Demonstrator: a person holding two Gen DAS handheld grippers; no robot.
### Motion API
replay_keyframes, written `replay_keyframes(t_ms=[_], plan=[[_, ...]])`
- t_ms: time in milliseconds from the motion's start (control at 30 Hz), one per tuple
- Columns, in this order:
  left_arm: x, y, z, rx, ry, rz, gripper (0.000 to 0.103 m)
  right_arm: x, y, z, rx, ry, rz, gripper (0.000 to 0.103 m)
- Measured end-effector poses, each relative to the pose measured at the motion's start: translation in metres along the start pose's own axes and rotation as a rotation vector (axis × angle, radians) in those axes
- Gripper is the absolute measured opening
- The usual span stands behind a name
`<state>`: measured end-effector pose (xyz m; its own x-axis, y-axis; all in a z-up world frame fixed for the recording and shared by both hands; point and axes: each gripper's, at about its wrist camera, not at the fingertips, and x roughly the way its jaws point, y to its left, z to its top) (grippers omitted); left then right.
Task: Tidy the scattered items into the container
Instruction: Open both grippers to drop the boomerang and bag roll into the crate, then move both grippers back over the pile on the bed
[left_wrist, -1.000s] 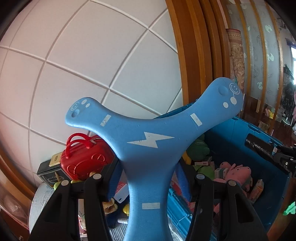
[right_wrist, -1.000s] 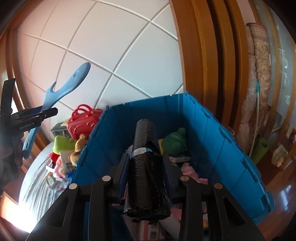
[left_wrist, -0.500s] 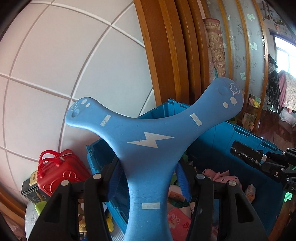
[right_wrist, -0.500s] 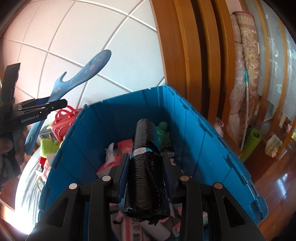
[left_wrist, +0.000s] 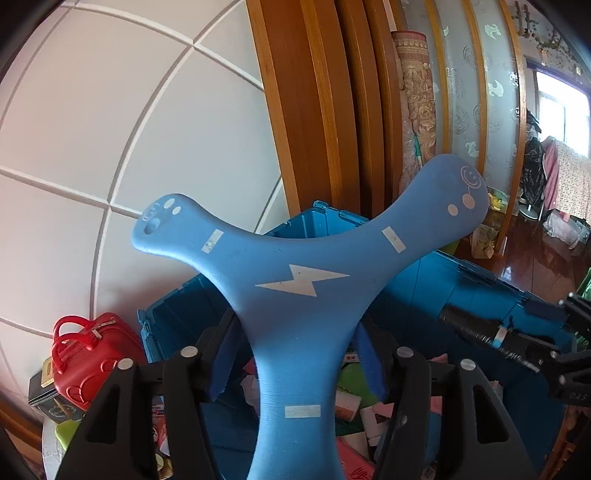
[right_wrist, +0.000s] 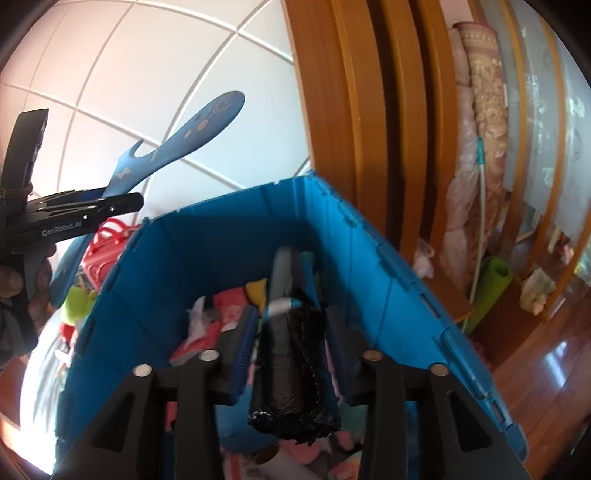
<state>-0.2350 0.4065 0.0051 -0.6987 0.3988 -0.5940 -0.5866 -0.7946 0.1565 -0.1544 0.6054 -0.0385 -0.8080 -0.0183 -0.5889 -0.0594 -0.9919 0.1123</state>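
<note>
Since the earlier frames both grippers have come over the blue bin (right_wrist: 388, 280), which now fills more of each view, and both sets of jaws have parted. The left gripper (left_wrist: 295, 365) has the blue boomerang (left_wrist: 299, 295) between its fingers; its jaws are opening, with a gap showing on each side of the stem, so the pads no longer press it. The boomerang stands upright over the bin's near corner, its two arms spread above the rim. The right gripper (right_wrist: 291, 350) is opening too: the black roll (right_wrist: 291, 362) sits between its pads with a clear gap at both sides, blurred at its far end, above the toys heaped in the bin. In the right wrist view a hand (right_wrist: 22, 280) grips the left gripper's handle. A red case (left_wrist: 88, 354) stands outside the bin, beside its left wall.
</note>
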Motion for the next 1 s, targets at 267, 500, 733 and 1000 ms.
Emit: replay_keyframes(t_ms=[267, 500, 733, 1000], plan=[[-0.005, 0.026, -0.009, -0.076, 0.004, 0.039, 0.096, 0.001, 0.002, 0.002, 0.008, -0.018, 0.027, 0.101], [-0.026, 0.045, -0.031, -0.108, 0.009, 0.067, 0.096, -0.008, 0.019, 0.004, -0.028, -0.026, 0.066, 0.101], [-0.06, 0.074, -0.068, -0.167, 0.023, 0.111, 0.096, -0.024, 0.05, 0.004, -0.08, -0.032, 0.088, 0.102], [-0.102, 0.1, -0.122, -0.224, 0.038, 0.141, 0.096, -0.045, 0.103, -0.006, -0.154, -0.028, 0.136, 0.102]])
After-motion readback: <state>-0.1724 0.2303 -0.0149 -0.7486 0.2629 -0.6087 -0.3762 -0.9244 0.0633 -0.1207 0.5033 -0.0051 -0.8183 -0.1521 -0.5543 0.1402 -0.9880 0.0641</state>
